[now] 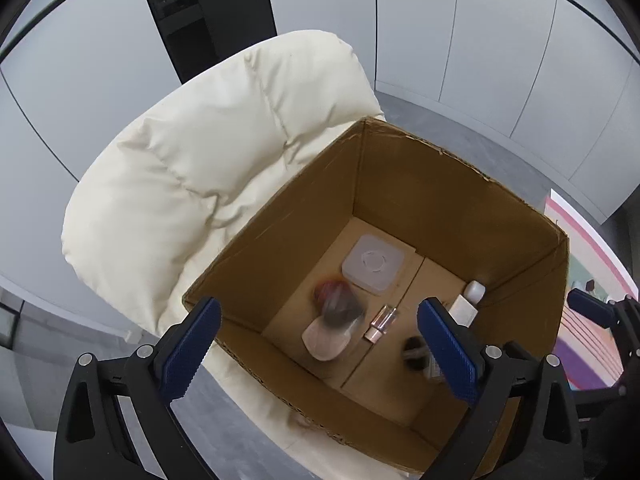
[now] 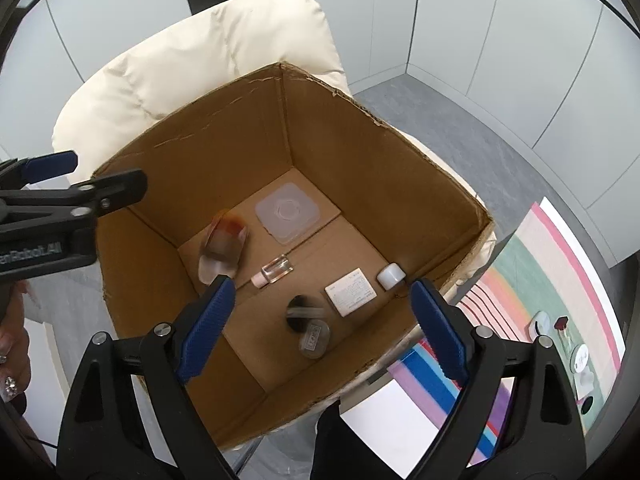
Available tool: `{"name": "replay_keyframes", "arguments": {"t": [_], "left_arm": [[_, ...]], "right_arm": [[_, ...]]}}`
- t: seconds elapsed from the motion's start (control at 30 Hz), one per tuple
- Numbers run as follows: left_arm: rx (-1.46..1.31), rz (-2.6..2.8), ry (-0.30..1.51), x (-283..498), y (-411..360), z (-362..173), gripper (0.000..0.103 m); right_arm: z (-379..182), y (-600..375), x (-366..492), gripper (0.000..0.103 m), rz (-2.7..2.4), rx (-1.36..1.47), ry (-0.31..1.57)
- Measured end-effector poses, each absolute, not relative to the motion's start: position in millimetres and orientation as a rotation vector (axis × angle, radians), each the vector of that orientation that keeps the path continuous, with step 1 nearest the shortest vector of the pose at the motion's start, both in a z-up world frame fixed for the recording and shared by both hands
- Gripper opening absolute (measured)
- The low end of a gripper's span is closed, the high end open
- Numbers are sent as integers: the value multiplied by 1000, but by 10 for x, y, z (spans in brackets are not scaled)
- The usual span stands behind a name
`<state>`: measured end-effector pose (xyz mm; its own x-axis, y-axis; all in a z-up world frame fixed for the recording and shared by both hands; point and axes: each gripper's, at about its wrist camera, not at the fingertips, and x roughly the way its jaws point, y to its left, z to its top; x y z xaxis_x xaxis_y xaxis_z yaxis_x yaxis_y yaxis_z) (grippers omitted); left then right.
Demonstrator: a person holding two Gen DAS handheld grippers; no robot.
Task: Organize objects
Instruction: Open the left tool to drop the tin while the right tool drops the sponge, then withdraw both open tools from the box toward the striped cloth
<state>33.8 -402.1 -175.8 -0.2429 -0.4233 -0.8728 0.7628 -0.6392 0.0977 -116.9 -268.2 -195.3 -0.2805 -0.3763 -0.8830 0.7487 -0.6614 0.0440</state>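
- Two claws hang steeply tilted down over one open cardboard box (image 2: 360, 152), which sits on a cream padded chair (image 1: 192, 168)
- left claw (image 1: 320, 354): jaws spread wide, nothing between the pads, blue fingers (image 1: 192, 344) straddling the box's near rim; it also shows at the left edge of the right wrist view (image 2: 88, 180)
- right claw (image 2: 320, 330): released too, jaws wide over the box's near side, empty
- on the box floor lie a translucent square lid (image 2: 287, 212), a blurred reddish pouch (image 2: 224, 246), a white card (image 2: 351, 291), a dark round compact (image 2: 306, 314), a small clear bottle (image 2: 274, 272) and a white cap (image 2: 390, 276) in the corner
- a striped mat (image 2: 552, 280) lies right of the chair, with a few small items on it
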Motion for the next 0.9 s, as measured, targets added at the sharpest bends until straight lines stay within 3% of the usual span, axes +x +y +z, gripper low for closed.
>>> {"name": "replay_keyframes", "arguments": {"t": [0.6, 0.9], "left_arm": [[1241, -1960, 435, 641, -3854, -1735, 99], [1246, -1971, 379, 929, -3380, -1579, 99]], "right_arm": [[-1718, -2326, -1026, 91, -2097, 1259, 451], [-1471, -1991, -685, 91, -2134, 1256, 420]]}}
